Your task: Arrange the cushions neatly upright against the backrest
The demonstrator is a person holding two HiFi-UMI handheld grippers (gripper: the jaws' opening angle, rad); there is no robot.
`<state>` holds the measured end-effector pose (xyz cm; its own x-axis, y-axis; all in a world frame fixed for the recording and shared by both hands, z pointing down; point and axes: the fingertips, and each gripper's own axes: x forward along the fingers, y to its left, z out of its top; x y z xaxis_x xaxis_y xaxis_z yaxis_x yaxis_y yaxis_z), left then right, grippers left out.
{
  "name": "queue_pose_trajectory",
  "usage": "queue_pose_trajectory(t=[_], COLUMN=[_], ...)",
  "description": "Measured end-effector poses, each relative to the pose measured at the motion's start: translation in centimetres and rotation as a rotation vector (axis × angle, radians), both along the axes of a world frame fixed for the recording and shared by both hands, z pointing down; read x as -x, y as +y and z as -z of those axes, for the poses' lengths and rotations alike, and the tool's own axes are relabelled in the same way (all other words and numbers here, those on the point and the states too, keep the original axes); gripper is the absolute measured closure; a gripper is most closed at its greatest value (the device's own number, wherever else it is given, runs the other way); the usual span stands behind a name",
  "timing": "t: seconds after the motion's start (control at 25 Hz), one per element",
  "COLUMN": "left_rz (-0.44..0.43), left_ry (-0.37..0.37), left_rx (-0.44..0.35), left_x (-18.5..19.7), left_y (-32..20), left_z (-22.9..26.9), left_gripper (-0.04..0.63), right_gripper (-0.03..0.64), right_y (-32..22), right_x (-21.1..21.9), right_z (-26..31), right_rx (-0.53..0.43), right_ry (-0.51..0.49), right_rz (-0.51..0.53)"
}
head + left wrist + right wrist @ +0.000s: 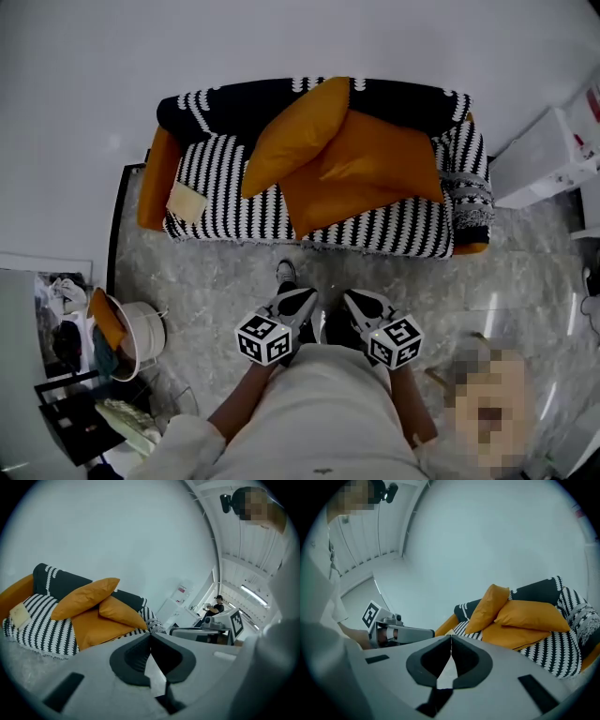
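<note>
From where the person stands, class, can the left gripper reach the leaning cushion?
Probably not yet: the left gripper sits by the body, short of the leaning cushion. The floor between looks free.

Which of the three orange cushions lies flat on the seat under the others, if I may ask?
The front cushion, nearest the sofa's front edge; the left cushion and right cushion both rest on top of it.
</note>
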<state>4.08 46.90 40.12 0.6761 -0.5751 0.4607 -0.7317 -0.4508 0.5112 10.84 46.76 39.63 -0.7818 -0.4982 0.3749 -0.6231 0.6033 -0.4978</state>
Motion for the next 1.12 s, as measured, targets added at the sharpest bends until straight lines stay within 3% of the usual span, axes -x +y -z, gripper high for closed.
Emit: queue_pose_trajectory(t=[0.44, 1.12], left_rz=[0.089, 0.111], left_ry=[0.033, 0.071], left_rx=[0.017, -0.081], left_x=[4.1, 20.9], left_y=[-1.2, -10.3], left_z=[0.1, 2.7], left_gripper=[0.583, 0.583], right_gripper=[0.607, 0.607], right_y=[-1.7, -10.4], right_x=[3.3, 19.4], right_z=[-0.9, 0.4], right_rx=[0.045, 0.052], right_ry=[0.032, 0.066], right_rz=[0.033, 0.007])
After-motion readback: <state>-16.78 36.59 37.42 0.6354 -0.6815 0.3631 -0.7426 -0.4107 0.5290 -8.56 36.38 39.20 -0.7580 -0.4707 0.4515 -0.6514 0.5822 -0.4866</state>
